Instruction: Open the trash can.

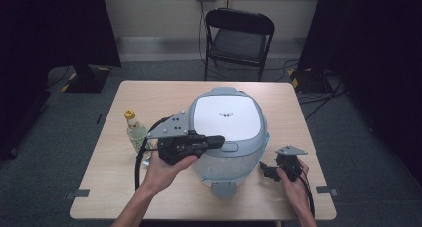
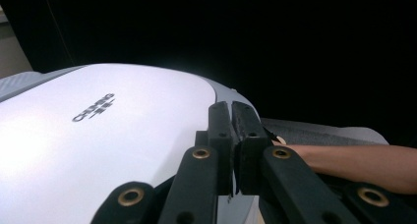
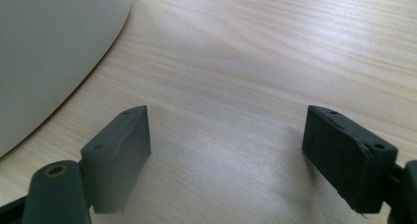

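A grey rice cooker (image 1: 227, 118) with a shut white lid stands in the middle of the wooden table (image 1: 164, 95). My left gripper (image 1: 220, 141) hovers over the cooker's front left edge, jaws pressed together with nothing between them. In the left gripper view the white lid (image 2: 98, 135) lies just beyond the shut left gripper (image 2: 231, 123). My right gripper (image 1: 264, 171) rests low on the table to the right of the cooker. In the right gripper view the right gripper (image 3: 226, 153) stands open over bare wood, with the cooker's wall (image 3: 49, 52) at the left.
A clear plastic bottle (image 1: 135, 132) with a yellow cap stands left of the cooker, beside my left hand. A black folding chair (image 1: 239, 34) sits behind the table. The person's right forearm (image 2: 354, 161) shows past the left jaws.
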`<state>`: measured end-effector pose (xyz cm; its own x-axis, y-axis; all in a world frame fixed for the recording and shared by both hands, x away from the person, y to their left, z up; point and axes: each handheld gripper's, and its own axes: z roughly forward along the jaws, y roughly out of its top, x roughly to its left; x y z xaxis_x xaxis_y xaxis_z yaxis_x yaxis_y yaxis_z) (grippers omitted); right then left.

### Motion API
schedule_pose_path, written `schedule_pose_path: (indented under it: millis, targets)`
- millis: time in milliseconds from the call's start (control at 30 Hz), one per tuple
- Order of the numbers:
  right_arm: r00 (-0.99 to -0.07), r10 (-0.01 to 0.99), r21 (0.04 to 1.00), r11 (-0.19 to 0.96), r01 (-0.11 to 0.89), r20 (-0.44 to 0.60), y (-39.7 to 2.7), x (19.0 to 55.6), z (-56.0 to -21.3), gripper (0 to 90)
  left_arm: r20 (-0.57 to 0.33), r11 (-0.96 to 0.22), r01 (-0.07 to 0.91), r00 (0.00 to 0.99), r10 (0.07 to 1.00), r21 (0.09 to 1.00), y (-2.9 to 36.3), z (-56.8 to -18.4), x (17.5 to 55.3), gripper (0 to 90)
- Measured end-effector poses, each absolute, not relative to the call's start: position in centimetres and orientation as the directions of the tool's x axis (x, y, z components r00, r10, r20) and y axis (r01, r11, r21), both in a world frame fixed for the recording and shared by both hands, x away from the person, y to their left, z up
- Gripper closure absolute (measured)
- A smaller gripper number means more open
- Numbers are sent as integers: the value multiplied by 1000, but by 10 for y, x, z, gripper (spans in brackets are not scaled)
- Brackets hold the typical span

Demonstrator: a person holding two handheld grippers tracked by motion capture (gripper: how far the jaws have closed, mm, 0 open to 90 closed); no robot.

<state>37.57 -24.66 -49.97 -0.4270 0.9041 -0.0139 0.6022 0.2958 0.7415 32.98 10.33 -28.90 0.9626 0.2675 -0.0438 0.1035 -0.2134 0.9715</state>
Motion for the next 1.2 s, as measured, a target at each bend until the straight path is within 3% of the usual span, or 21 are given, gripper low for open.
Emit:
schedule_pose_path:
  millis: [267, 567, 733, 1200]
  targets:
    - [-427, 904, 742, 296, 602, -14, -247, 376, -500, 173, -48, -247, 108, 970, 237, 963, 88, -290, 329, 872]
    - [-427, 904, 742, 296, 602, -14, -247, 376, -500, 173, -45, -255, 111, 966, 255, 961, 84, -296, 331, 885]
    - [-427, 904, 742, 296, 602, -14, -247, 376, -500, 173, 14, -286, 68, 962, 274, 956, 82, -295, 326, 900]
    - [-427, 904, 742, 296, 602, -14, -247, 376, -500, 174, 7, -290, 78, 959, 283, 954, 82, -294, 326, 900]
